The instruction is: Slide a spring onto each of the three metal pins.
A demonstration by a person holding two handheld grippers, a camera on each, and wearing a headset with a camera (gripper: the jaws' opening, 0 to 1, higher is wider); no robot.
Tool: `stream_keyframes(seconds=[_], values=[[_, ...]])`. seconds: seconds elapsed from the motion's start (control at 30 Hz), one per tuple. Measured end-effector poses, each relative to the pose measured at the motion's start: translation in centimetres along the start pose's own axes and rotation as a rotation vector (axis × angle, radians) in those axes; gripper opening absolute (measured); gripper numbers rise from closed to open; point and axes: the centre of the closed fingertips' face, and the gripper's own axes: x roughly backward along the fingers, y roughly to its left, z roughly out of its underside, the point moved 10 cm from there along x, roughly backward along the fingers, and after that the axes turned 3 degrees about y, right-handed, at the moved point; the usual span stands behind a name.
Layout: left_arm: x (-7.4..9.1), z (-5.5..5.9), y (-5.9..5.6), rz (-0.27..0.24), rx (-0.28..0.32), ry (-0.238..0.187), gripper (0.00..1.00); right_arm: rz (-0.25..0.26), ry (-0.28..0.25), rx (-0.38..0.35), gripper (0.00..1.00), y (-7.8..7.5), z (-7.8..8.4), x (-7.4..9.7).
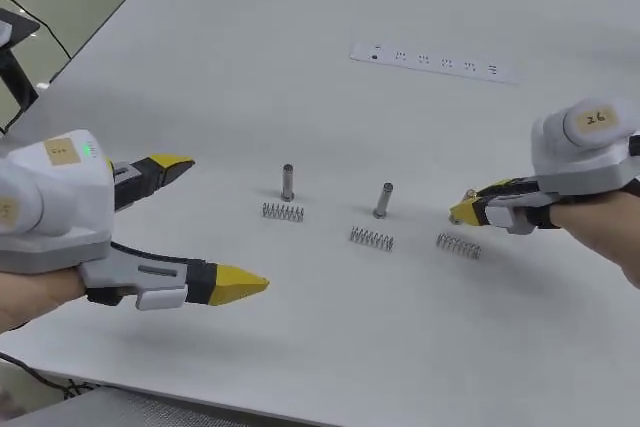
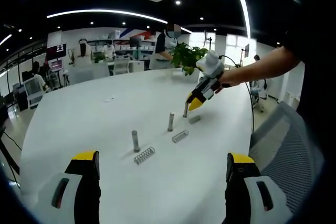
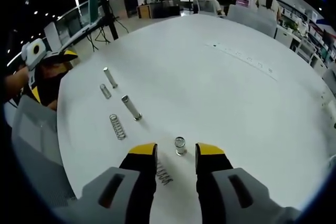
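The left tool [image 1: 222, 224] hovers wide open over the surface [image 1: 300, 67]. The right tool [image 1: 460, 210], jaws narrowly apart, brackets a pin [image 3: 180, 145]; three springs [image 1: 371, 239] lie loose.

My head view looks down on the bench [image 1: 300, 47]. Gripper views sit low, facing each other along the pins [image 1: 384, 199]; all three share them.

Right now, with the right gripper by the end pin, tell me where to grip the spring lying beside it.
Grip the spring at mid-length, across its coils, coming down from above. It lies on its side on the table, so its long flanks are free; pinching its ends would probably just compress it.
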Motion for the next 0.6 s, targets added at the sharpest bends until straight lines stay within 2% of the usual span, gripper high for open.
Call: stream_keyframes(seconds=[0.27,0.6], values=[[0.11,0.2,0.11,-0.005,0.006,0.0,0.98,-0.012,-0.013,0.012,0.3,0.33,0.24,0.39],[0.09,0.19,0.2,-0.006,0.004,0.0,0.98,-0.022,-0.036,0.028,0.37,0.53,0.66,0.8]])
